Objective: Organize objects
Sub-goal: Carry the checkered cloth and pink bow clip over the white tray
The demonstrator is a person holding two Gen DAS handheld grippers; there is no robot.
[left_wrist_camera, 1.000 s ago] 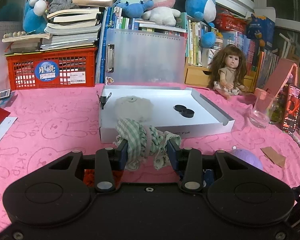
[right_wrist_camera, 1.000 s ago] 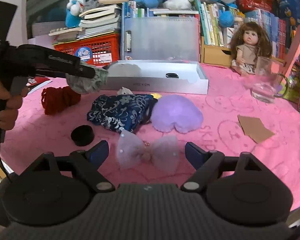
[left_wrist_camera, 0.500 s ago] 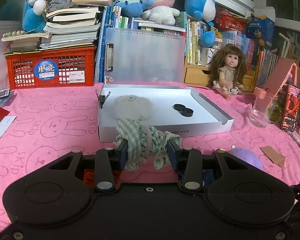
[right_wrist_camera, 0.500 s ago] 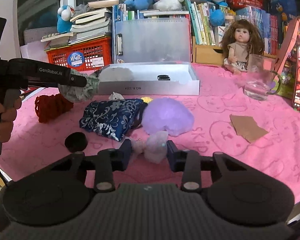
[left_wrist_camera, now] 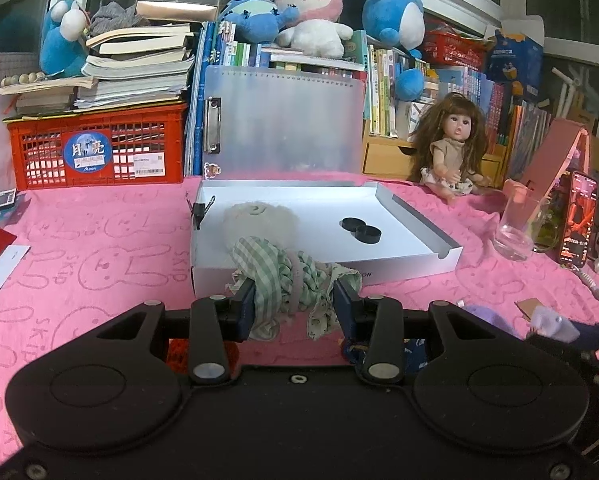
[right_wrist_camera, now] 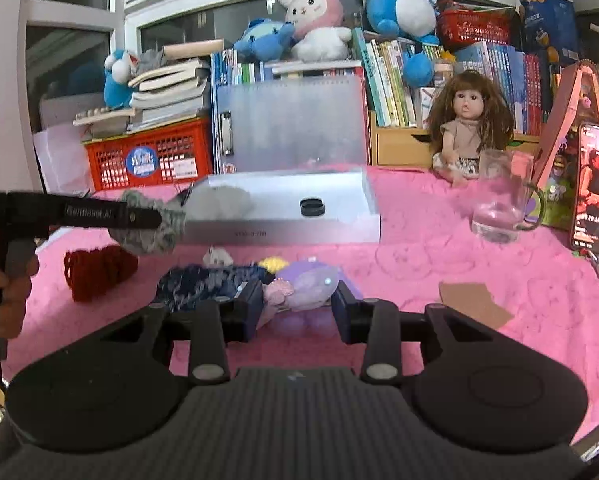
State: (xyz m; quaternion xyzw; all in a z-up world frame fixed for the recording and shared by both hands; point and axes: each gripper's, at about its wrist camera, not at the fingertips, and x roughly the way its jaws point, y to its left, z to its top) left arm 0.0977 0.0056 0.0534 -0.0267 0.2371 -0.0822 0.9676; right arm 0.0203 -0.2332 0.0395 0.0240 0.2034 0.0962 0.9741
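My left gripper [left_wrist_camera: 294, 300] is shut on a green checked cloth bundle [left_wrist_camera: 283, 276], held just in front of the white box [left_wrist_camera: 399, 272]. In the box lie a fluffy white pad [left_wrist_camera: 259, 220] and two black rings [left_wrist_camera: 361, 230]. My right gripper [right_wrist_camera: 295, 300] is shut on a lilac bow [right_wrist_camera: 309, 284] with a pink centre, held a little above the pink cloth. The right wrist view shows the left gripper [right_wrist_camera: 155, 216] from the side, with its cloth bundle [right_wrist_camera: 147, 236] near the box's front left corner. A person's hand [right_wrist_camera: 11, 300] holds it.
On the pink tablecloth lie a dark blue patterned pouch [right_wrist_camera: 203, 284], red yarn [right_wrist_camera: 99, 272] and a brown card [right_wrist_camera: 471, 304]. A glass mug [right_wrist_camera: 499, 200] and a phone [right_wrist_camera: 593, 188] stand at the right. A doll [right_wrist_camera: 465, 132], a red crate [right_wrist_camera: 147, 160] and books line the back.
My right gripper's fingers closed on the lilac bow and raised it slightly off the cloth. My left gripper stayed where it was with the checked bundle.
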